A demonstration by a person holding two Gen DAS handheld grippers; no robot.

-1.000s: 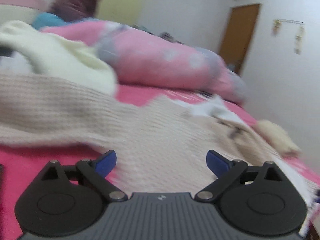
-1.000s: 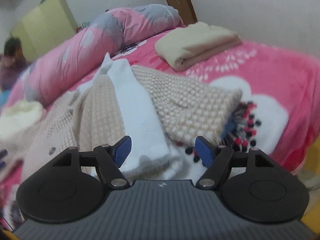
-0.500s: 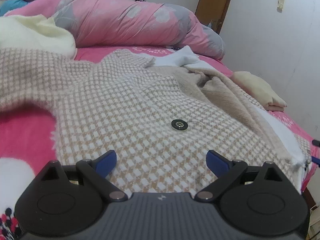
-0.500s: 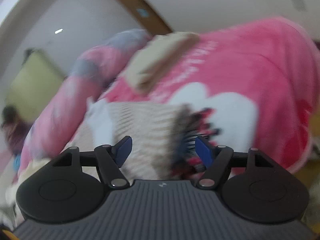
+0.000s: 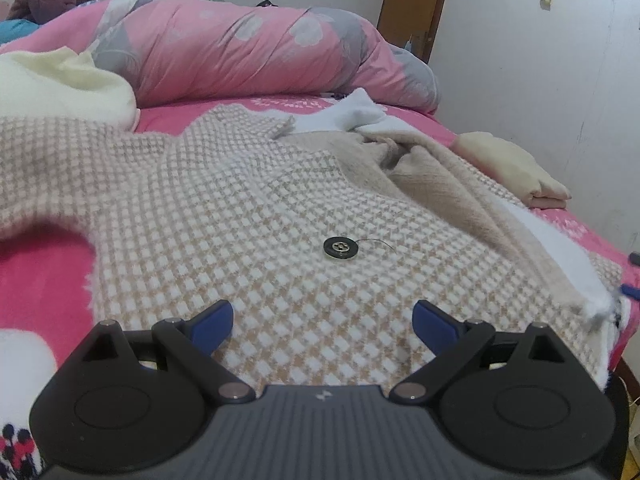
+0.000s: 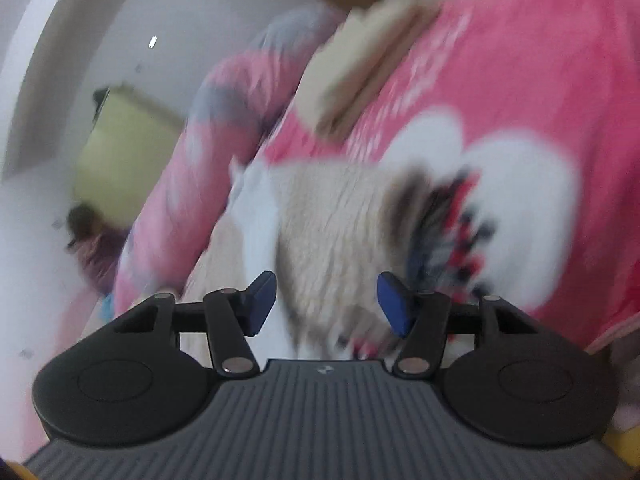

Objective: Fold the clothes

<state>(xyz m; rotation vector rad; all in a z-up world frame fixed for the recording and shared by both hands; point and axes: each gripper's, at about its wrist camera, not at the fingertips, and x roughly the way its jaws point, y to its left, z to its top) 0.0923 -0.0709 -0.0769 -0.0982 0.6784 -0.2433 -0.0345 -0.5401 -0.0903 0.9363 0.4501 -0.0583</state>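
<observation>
one cardigan (image 5: 248,216) before left tool (image 5: 322,323)

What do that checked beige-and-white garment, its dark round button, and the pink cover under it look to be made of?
Checked garment: seemingly a woolly woven or knit fabric, with fuzzy edges and a raised grid.
Button: glossy, probably plastic; a loose thread trails from it.
Pink bed cover: likely plush fleece, matte and soft-napped.

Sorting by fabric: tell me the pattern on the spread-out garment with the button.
Beige-and-white check on the garment, clearest in the left wrist view.
</observation>
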